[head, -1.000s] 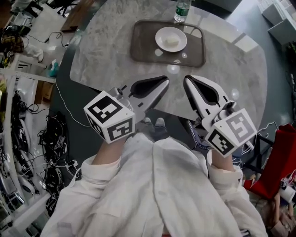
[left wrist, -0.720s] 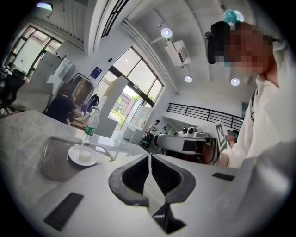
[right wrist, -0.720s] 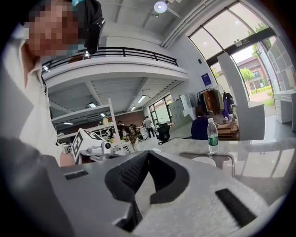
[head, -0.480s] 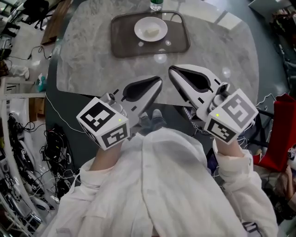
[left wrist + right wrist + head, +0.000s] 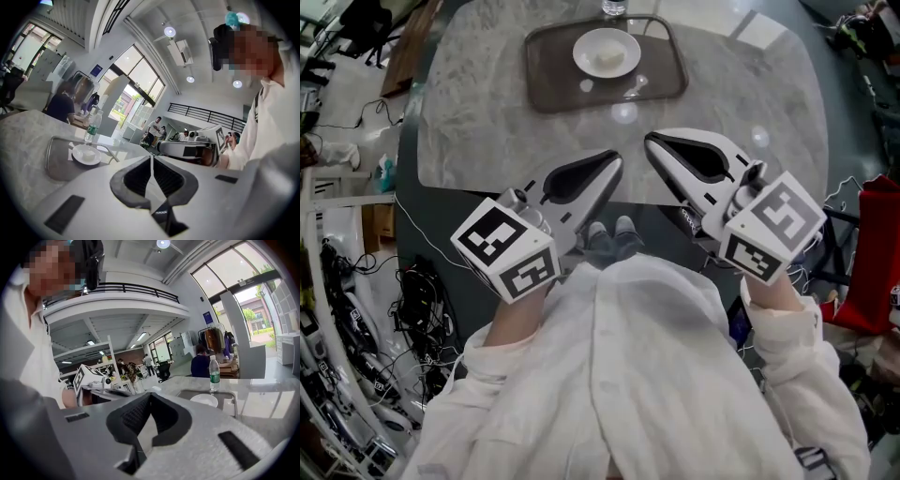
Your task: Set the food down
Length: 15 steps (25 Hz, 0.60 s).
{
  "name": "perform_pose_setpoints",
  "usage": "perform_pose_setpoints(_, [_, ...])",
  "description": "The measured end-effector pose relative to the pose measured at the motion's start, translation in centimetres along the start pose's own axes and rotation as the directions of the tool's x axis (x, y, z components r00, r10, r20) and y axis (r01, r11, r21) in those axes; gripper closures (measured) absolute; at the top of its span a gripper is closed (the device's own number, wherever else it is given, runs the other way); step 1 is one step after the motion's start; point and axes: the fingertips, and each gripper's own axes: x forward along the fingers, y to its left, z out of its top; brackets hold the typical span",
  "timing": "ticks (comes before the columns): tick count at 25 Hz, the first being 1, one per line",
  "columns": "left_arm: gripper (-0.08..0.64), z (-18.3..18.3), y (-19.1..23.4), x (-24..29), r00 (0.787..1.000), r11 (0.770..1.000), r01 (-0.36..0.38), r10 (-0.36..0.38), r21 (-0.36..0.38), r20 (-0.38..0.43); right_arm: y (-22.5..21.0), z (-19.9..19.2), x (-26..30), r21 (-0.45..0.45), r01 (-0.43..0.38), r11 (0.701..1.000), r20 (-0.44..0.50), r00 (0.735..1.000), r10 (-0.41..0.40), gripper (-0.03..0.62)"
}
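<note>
My left tool (image 5: pixel 615 159) and right tool (image 5: pixel 650 142) hang clenched and empty, well apart from the food (image 5: pixel 607 58) on its plate (image 5: pixel 586 47) in the far tray (image 5: pixel 546 89), which looks soft, so I'd take the stiff, breakable plate rim.

The table (image 5: pixel 478 131) was grey-veined marble, the tray (image 5: pixel 553 89) grey-brown, the plate (image 5: pixel 586 42) white, the food (image 5: pixel 607 61) pale cream. The left gripper (image 5: pixel 614 161) and right gripper (image 5: pixel 652 142) were white with black-and-white square markers.
</note>
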Motion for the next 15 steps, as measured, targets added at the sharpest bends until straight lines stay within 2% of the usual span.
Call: perform_pose_setpoints(15, [0.531, -0.97, -0.5, -0.24, 1.0, 1.0, 0.01, -0.011, -0.015, -0.008, 0.68, -0.47, -0.26, -0.053, -0.002, 0.999, -0.042, 0.999, 0.0, 0.589])
